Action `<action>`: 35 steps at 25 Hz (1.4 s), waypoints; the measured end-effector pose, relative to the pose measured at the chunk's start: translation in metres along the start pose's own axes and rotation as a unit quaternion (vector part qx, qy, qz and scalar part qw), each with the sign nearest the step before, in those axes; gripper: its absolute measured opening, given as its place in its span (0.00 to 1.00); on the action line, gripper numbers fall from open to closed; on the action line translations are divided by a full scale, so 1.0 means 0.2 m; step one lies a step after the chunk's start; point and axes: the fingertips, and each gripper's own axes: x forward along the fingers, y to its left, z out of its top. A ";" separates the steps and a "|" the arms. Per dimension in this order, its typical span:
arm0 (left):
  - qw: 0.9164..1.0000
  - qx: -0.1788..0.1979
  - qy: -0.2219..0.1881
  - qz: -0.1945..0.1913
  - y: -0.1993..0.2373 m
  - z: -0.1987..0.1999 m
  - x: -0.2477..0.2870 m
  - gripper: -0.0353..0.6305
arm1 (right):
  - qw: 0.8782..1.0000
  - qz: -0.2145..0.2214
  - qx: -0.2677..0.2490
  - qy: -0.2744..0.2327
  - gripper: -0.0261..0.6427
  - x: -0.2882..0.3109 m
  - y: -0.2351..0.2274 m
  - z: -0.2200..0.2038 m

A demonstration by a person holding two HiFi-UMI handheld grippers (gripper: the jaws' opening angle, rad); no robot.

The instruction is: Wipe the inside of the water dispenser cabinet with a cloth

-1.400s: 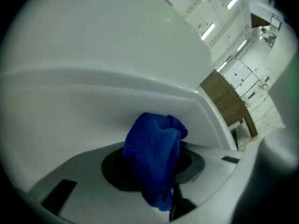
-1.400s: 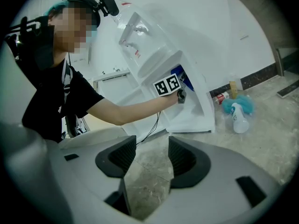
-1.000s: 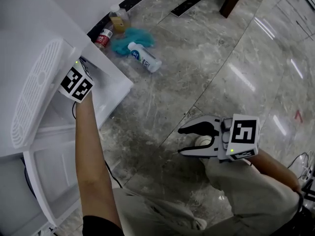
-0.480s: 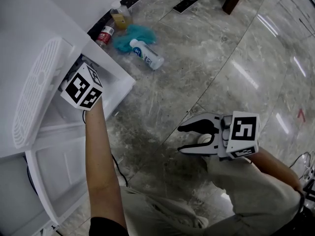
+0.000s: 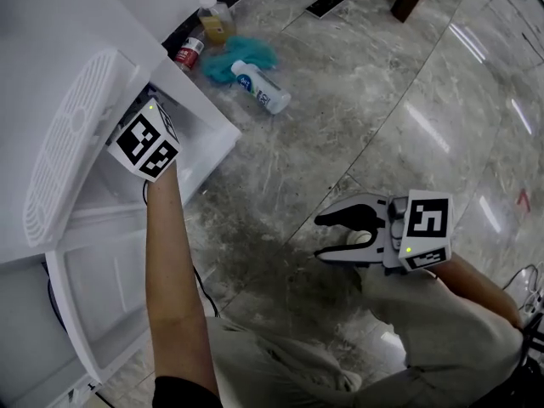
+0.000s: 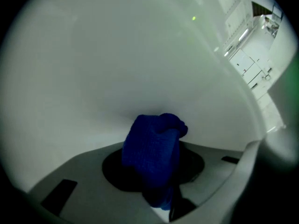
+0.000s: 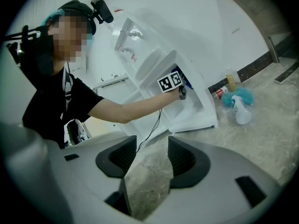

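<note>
Head view: the water dispenser cabinet (image 5: 200, 138) stands open at 10 o'clock. The right gripper (image 5: 321, 236) hovers at 4 o'clock, jaws spread and empty.
Left gripper view: the left gripper (image 6: 159, 185) pinches the blue cloth (image 6: 152, 146) at 6 o'clock, close to the white inner wall (image 6: 117, 64). We judge that drag on the wall could pull the cloth free.
Right gripper view: a cable (image 7: 158, 116) hangs just off centre toward 5 o'clock and could snag on the cabinet's edge.

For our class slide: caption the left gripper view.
Left hand-held gripper clamps a blue cloth, facing the white cabinet wall.
</note>
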 end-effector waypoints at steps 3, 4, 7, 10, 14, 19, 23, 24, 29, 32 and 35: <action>0.998 0.000 -0.015 -0.054 -0.08 0.02 -0.16 0.24 | 1.000 0.000 -0.002 -0.007 0.34 0.02 0.00 0.01; 0.997 0.002 -0.014 -0.071 -0.10 0.01 -0.23 0.24 | 1.000 -0.001 -0.003 -0.011 0.34 0.03 0.00 0.02; 0.990 0.005 -0.003 -0.140 -0.20 -0.01 -0.47 0.24 | 1.000 -0.006 -0.005 -0.031 0.34 0.06 -0.03 0.04; 0.976 -0.013 0.013 -0.219 -0.31 0.04 -0.72 0.24 | 0.998 -0.014 -0.005 -0.057 0.34 0.10 -0.05 0.08; 0.965 -0.045 0.052 -0.255 -0.33 0.10 -0.98 0.24 | 0.995 -0.025 -0.032 -0.093 0.34 0.12 -0.08 0.19; 0.953 -0.050 0.071 -0.290 -0.39 0.12 -1.13 0.24 | 0.989 -0.038 -0.061 -0.128 0.31 0.15 -0.09 0.31; 0.950 -0.076 0.107 -0.284 -0.33 0.08 -1.20 0.24 | 0.986 -0.047 -0.098 -0.128 0.24 0.20 -0.09 0.38; 0.951 -0.077 0.111 -0.278 -0.30 0.07 -1.21 0.24 | 0.984 -0.048 -0.111 -0.128 0.23 0.22 -0.08 0.40; 0.948 -0.073 0.120 -0.285 -0.28 0.05 -1.26 0.24 | 0.976 -0.063 -0.167 -0.124 0.09 0.34 -0.11 0.50; 0.945 -0.076 0.121 -0.294 -0.28 0.03 -1.25 0.24 | 0.966 -0.076 -0.214 -0.123 0.06 0.40 -0.11 0.55; 0.939 -0.121 0.131 -0.293 -0.28 0.03 -1.23 0.24 | 0.959 -0.087 -0.227 -0.146 0.04 0.41 -0.09 0.58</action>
